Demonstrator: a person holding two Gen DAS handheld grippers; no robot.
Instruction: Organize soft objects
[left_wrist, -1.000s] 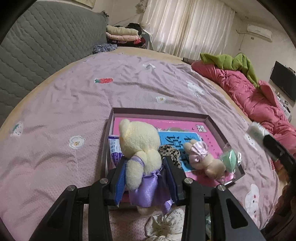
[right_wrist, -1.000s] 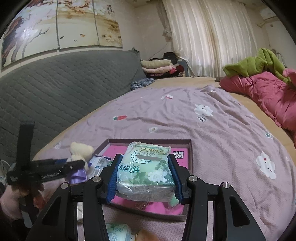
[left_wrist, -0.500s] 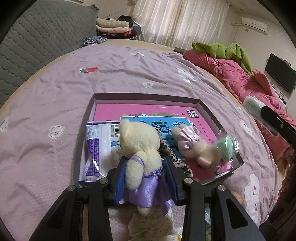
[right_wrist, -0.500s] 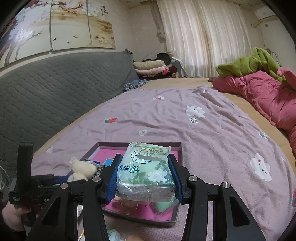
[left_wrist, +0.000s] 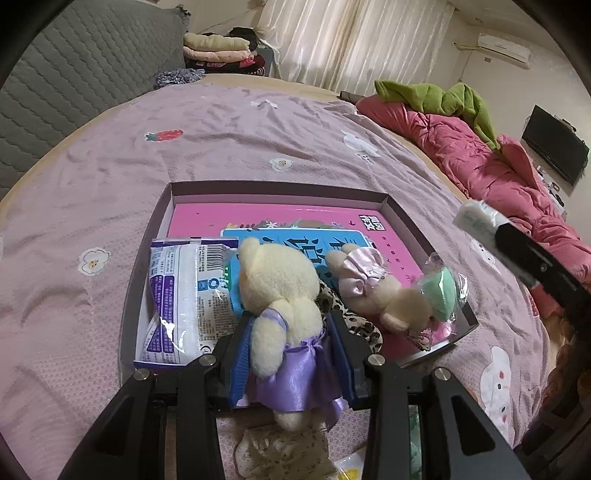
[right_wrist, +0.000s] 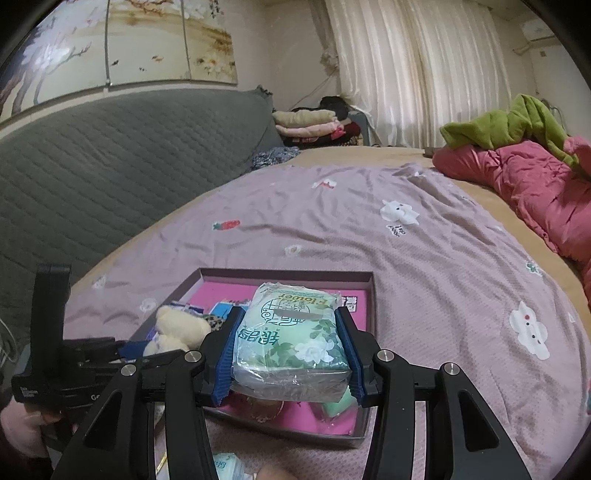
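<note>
- We see a wide bed under a lilac bedspread (left_wrist: 258, 140) printed with small flowers and a strawberry; a pink quilt (left_wrist: 480, 162) lies bunched along its 2 o'clock edge.
- A shallow purple-walled tray (left_wrist: 280, 186) sits on the bedspread near the middle of the left wrist view, with a pink book (left_wrist: 280, 218) flat on its floor.
- In the tray's 9 o'clock part lies a white and purple tissue pack (left_wrist: 181, 295), its near end over the tray's near rim.
- Our right gripper (right_wrist: 291, 354) is clamped on a green tissue pack (right_wrist: 291, 336) printed with white flowers, held in the air above the tray's near right part.
- Our left gripper (left_wrist: 291, 354) is closed around the purple satin skirt of a cream teddy bear (left_wrist: 280, 284), held over the tray's near edge with its head pointing away from us.
- A smaller cream plush toy in a pink bonnet (left_wrist: 373, 288) lies in the tray at 3 o'clock of the bear.
- A mint green item in a clear wrapper (left_wrist: 441, 291) touches that toy's far side, in the tray's near right corner.
- A strip of leopard-print fabric (left_wrist: 354, 317) lies between the bear and the small toy.
</note>
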